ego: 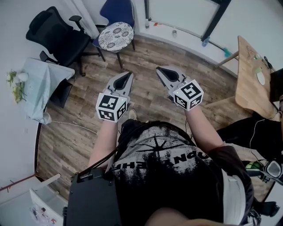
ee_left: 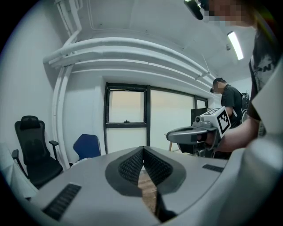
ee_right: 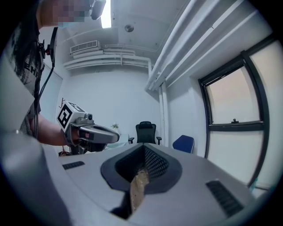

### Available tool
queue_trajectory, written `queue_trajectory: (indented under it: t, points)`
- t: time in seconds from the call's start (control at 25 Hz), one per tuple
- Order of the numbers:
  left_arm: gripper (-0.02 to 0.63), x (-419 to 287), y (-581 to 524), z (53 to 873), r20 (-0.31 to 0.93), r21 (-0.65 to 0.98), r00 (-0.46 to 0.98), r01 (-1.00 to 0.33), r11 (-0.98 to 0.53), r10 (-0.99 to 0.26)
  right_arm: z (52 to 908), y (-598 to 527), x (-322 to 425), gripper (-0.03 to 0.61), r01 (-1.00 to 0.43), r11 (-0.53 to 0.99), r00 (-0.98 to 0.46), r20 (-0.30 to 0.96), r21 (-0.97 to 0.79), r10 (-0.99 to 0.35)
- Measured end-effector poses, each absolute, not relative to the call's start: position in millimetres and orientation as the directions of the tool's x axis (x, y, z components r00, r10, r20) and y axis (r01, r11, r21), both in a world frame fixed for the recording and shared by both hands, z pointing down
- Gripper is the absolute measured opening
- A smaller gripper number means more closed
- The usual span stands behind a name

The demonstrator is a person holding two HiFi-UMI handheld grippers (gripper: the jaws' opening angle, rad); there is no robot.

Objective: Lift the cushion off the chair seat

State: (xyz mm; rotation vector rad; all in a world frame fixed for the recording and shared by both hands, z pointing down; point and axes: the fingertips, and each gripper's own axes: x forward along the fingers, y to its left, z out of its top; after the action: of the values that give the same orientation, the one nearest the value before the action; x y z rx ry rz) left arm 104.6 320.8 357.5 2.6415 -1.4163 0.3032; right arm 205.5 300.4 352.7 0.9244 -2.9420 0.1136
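Standing well apart from blue chair (ego: 119,9) w/ patterned cushion (ego: 116,36) on seat, person held left tool (ego: 127,77) & right tool (ego: 162,72) closed, empty; prob. pre-approach.

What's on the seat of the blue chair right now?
A round, patterned cushion lies on the blue chair and covers nearly the whole seat. Only a thin blue edge shows beside it. Anything under the cushion is hidden.

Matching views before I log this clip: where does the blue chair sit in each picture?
Head view: blue chair at the top, left of centre, cushion on its seat.
Left gripper view: lower left.
Right gripper view: right of centre.
Shared landmark: black office chair, left of it in every view.
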Motion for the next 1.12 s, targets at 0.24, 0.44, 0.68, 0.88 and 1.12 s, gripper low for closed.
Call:
queue_trajectory:
  t: [0.24, 0.44, 0.68, 0.88, 1.12]
  points:
    - [0.012, 104.0, 318.8, 360.9, 0.246, 0.025, 0.544, -0.831, -0.556, -0.802, 354.0, 297.2, 204.7, 0.018, -0.577, 0.815, -0.816, 0.077, -0.055, -0.573]
    - [0.012, 100.1, 307.3, 361.5, 0.242, 0.027, 0.545, -0.831, -0.556, -0.802, 356.4, 285.2, 201.0, 0.018, -0.58, 0.812, -0.814, 0.078, -0.061, -0.576]
    - [0.012, 84.7, 286.3, 365.9, 0.244, 0.045, 0.543, -0.834, -0.55, -0.803, 360.8, 264.3, 185.4, 0.018, -0.586, 0.81, -0.808, 0.095, -0.022, -0.581]
    - [0.012, 63.3, 258.7, 366.1, 0.248, 0.048, 0.539, -0.837, -0.546, -0.805, 360.0, 236.0, 165.3, 0.018, -0.589, 0.808, -0.806, 0.095, -0.034, -0.584]
    - [0.012, 35.6, 221.8, 364.9, 0.251, 0.064, 0.557, -0.826, -0.56, -0.792, 358.1, 199.6, 139.4, 0.018, -0.609, 0.792, -0.792, 0.091, -0.048, -0.604]
